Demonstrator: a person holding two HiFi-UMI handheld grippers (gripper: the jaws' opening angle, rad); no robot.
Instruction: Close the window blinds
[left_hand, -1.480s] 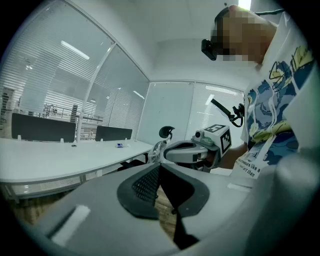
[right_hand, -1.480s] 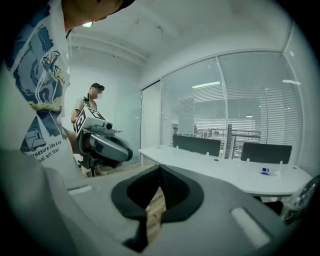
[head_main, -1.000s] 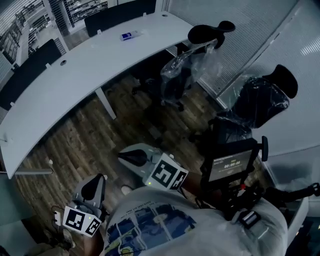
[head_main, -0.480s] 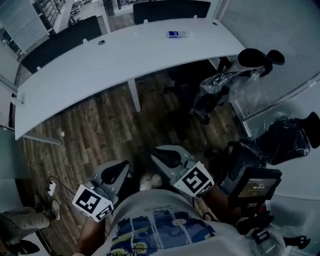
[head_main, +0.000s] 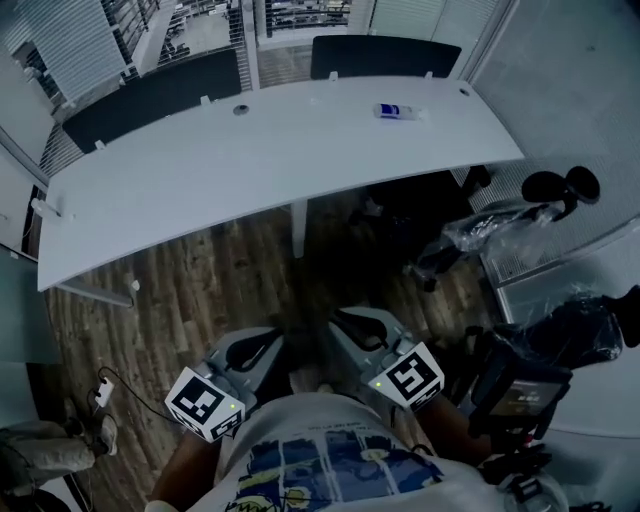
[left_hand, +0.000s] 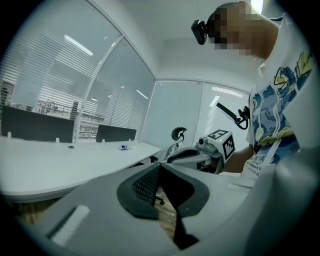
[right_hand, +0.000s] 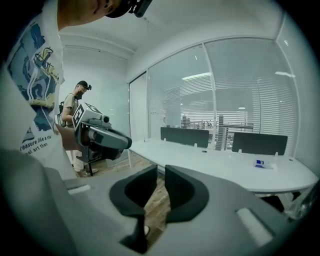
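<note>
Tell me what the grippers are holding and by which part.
Nothing. On the left gripper the jaws are together, empty; on the right gripper they have just been opening, slightly apart, only floor between them.

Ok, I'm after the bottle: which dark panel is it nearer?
The right panel; the bottle lies on the desk just before it, far from the left panel.

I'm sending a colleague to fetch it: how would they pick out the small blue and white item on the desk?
Find the long curved white desk in front of the slatted window blinds. Near its right end, seen from the head view, lies the small blue and white item, the only coloured thing on its top.
</note>
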